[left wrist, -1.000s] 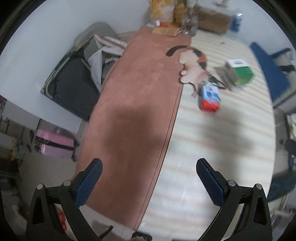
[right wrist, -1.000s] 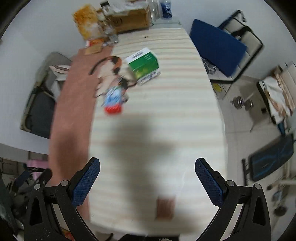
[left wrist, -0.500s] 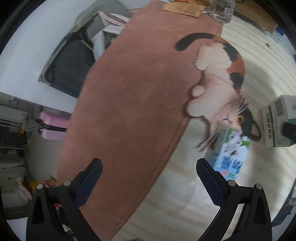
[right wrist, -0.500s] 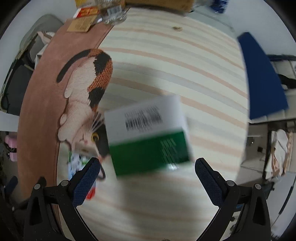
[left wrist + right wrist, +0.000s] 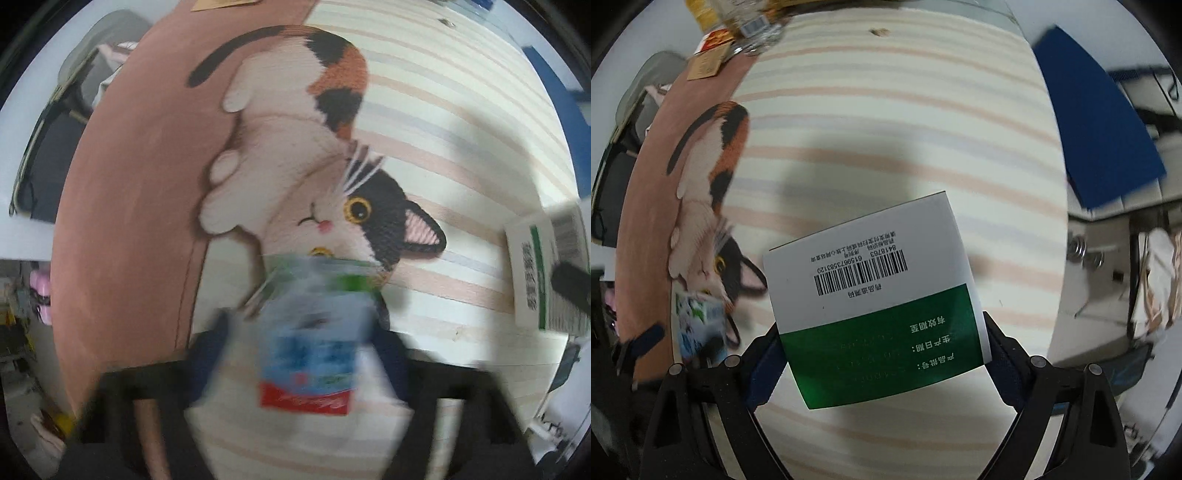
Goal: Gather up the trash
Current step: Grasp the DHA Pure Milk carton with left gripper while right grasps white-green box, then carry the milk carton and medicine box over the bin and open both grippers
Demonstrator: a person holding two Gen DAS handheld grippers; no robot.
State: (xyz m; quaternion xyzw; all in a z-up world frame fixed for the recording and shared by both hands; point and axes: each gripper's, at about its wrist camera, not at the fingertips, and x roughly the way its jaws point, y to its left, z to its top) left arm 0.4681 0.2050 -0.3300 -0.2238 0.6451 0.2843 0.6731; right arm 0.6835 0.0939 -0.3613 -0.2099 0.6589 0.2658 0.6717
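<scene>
A blue, white and red milk carton (image 5: 310,339) lies on the striped cloth by the cat picture, blurred, between the fingers of my left gripper (image 5: 306,365), whose jaws stand against its sides. It also shows in the right wrist view (image 5: 698,325). A green and white medicine box (image 5: 875,299) with a barcode sits between the fingers of my right gripper (image 5: 879,354), which press its two sides. The box also shows at the right edge of the left wrist view (image 5: 546,266).
The bed carries a striped cream cloth (image 5: 886,110) with a calico cat picture (image 5: 314,155) and a pink-brown blanket (image 5: 129,177) on its left. Bottles and packets (image 5: 738,22) stand at the far end. A blue cushion (image 5: 1093,122) lies off the right side.
Both grippers moved forward and closed: the left around the milk carton, the right around the green and white box. The left view is now motion-blurred.
</scene>
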